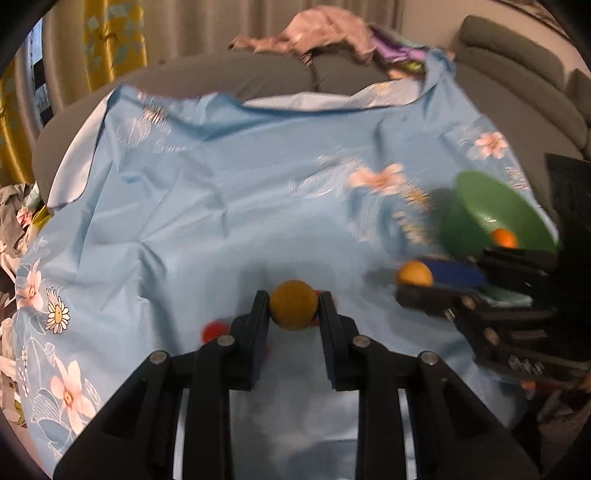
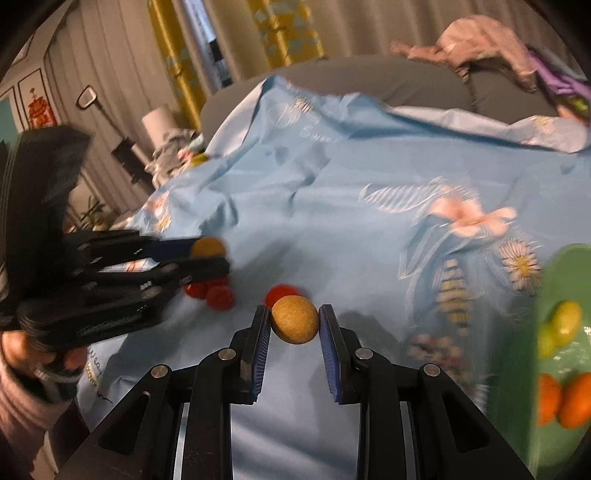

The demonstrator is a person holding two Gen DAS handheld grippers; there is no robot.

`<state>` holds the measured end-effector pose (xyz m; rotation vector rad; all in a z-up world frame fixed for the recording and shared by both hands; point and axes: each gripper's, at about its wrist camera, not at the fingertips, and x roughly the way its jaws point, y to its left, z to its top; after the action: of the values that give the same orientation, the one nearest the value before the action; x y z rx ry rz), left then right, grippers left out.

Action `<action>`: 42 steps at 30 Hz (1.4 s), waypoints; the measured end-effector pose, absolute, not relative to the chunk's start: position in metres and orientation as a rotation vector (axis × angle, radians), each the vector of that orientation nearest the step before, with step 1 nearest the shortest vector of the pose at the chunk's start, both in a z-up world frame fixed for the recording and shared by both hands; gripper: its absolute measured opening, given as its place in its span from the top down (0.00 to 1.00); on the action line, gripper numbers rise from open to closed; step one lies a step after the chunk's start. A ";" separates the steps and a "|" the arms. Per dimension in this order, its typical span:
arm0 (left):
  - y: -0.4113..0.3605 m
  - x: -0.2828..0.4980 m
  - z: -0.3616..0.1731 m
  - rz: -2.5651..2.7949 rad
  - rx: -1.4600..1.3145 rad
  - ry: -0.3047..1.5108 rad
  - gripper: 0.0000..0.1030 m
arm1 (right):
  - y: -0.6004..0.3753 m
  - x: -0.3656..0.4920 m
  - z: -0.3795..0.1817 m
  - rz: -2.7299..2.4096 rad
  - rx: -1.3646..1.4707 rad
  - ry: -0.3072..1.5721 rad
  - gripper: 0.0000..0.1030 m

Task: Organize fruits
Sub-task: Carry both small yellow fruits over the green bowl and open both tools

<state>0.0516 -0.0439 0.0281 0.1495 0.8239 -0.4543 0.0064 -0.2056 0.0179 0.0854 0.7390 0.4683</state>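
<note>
Fruit sits in both grippers: the left gripper point(image 1: 294, 309) has its fingers point(image 1: 258, 317) closed on a round tan fruit point(image 1: 293, 309), and the right gripper point(image 2: 294, 320) pinches a second tan fruit point(image 2: 294, 320) between its blue-padded fingers point(image 2: 328, 332). Each fruit is held at the fingertips, above the blue floral cloth point(image 1: 207, 206).

In the right wrist view, a red fruit point(image 2: 279, 292) lies on the cloth just behind the held one, and 2 or 3 more red fruits point(image 2: 218, 295) lie close together under the left gripper, which shows at the left of that view with its own fruit. In the left wrist view, 1 red fruit point(image 1: 215, 331) shows just left of the left fingers.

A green bowl point(image 2: 565, 269) stands on the cloth to the right of the right gripper. It holds 2 orange fruits point(image 2: 572, 400) and 2 yellow-green fruits point(image 2: 565, 321). In the left wrist view the bowl appears behind the right gripper with 1 orange fruit visible in it.

The cloth covers a grey sofa point(image 1: 258, 74), with a pink garment point(image 1: 325, 33) on its back. Yellow curtains point(image 1: 110, 40) hang behind. Both views are blurred.
</note>
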 end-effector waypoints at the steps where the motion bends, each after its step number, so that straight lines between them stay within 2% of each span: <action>1: -0.050 0.046 0.032 -0.466 0.140 0.811 0.75 | -0.211 0.003 0.022 0.454 0.089 0.723 0.72; 10: -0.100 0.031 0.054 -0.545 0.112 0.760 0.75 | -0.269 -0.020 0.051 0.272 0.119 0.589 0.72; 20: -0.167 0.030 0.070 -0.657 0.148 0.726 0.74 | -0.318 -0.032 0.053 0.145 0.139 0.554 0.72; 34: -0.233 0.043 0.044 -0.726 0.221 0.809 0.74 | -0.364 -0.033 0.035 0.002 0.160 0.598 0.72; 42: -0.246 0.046 0.032 -0.714 0.259 0.837 0.74 | -0.367 -0.031 0.030 -0.015 0.158 0.620 0.72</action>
<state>0.0457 -0.2460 0.0324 0.2594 0.8371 -0.7140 -0.0312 -0.3671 0.0303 0.1576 0.6198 -0.0150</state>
